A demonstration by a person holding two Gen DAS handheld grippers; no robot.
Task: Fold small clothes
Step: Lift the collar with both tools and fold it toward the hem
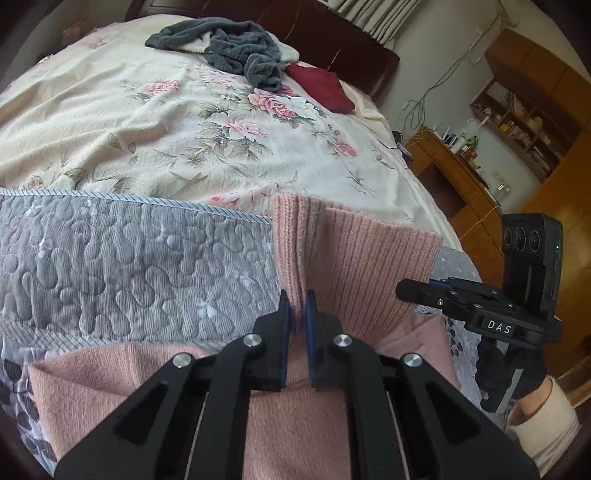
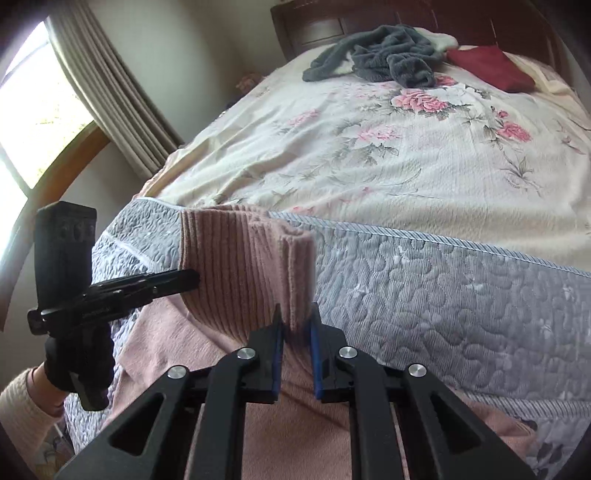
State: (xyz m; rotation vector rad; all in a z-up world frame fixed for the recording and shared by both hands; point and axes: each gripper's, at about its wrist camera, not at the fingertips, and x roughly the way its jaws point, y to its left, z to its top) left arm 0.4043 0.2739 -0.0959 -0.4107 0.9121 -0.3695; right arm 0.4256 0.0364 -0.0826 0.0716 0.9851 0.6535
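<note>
Judging by the ribbed hem raised off the bed's grey quilt [image 1: 129,258], the pink sweater [image 1: 354,258] is mid-fold: left tongs [image 1: 297,306] and right tongs [image 2: 297,321] are each clenched on that hem, body unfolded below.

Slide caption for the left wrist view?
Left tool pinches pink sweater's ribbed hem above grey quilt; right tool grips alongside.

A cream floral bedspread [image 1: 155,122] covered the bed, and a grey quilted pebble-stitched blanket [image 1: 129,258] lay across its near edge. Near the dark wooden headboard [image 2: 332,22] sat a crumpled grey fleece garment [image 1: 236,51] and a dark red folded cloth [image 1: 321,86]. Beige curtains [image 2: 110,92] hung beside the window.
</note>
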